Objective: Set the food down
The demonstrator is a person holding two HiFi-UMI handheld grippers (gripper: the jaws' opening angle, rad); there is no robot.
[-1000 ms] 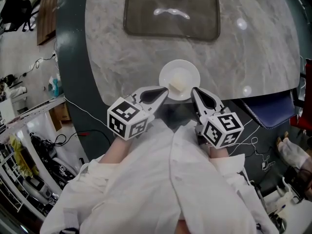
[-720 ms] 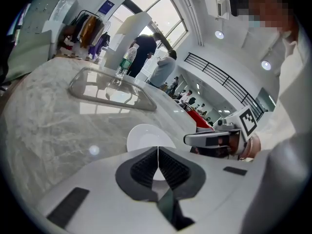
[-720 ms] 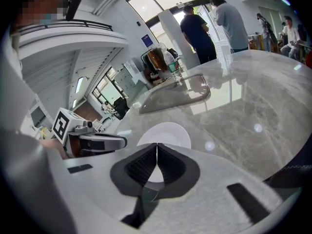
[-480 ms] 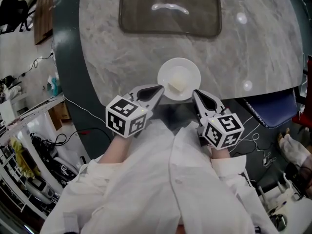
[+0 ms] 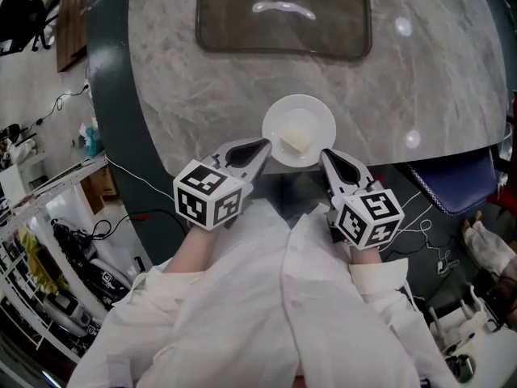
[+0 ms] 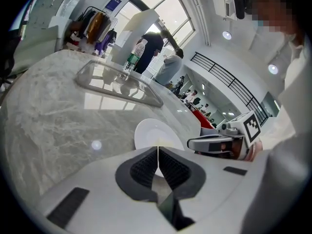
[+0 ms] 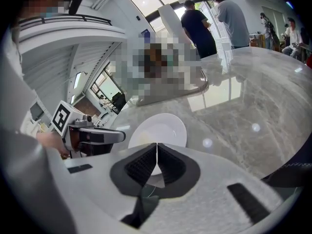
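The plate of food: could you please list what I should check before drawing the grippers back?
1. Plate over the marble table, close to its near edge: ok.
2. Food lies inside the plate's rim: ok.
3. Left gripper fingers together, nothing between them: ok.
4. Right gripper fingers together, nothing between them: ok.
5. Fingertips clear of the plate's rim: cannot tell.
6. Plate resting flat on the table: cannot tell.
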